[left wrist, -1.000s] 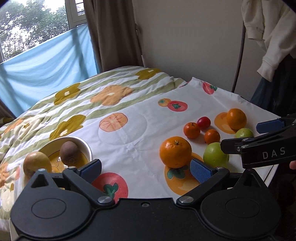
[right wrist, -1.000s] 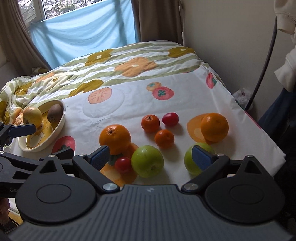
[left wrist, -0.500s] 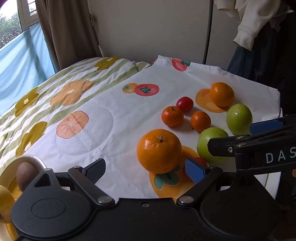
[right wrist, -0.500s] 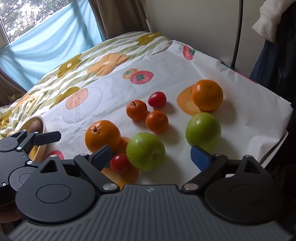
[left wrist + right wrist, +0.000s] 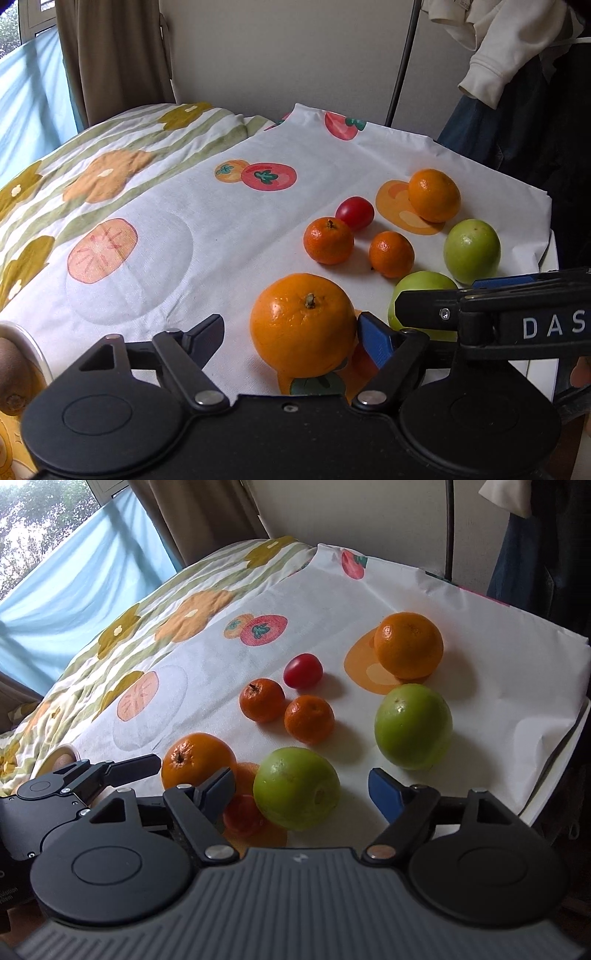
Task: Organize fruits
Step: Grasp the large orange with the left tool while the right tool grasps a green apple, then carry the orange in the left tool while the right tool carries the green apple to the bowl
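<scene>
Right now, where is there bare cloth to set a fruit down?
Free: the white cloth left of the mandarins, toward the striped quilt. Crowded: the right side, around the big orange and green apples.

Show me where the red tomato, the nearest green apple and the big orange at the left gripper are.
red tomato (image 5: pixel 303 670), right wrist view, middle of its skin.
nearest green apple (image 5: pixel 295 788), right wrist view, middle of its front.
big orange (image 5: pixel 303 325), left wrist view, just below its stem.

Left gripper (image 5: pixel 291 328), right gripper (image 5: pixel 301 786): jaws spread.
</scene>
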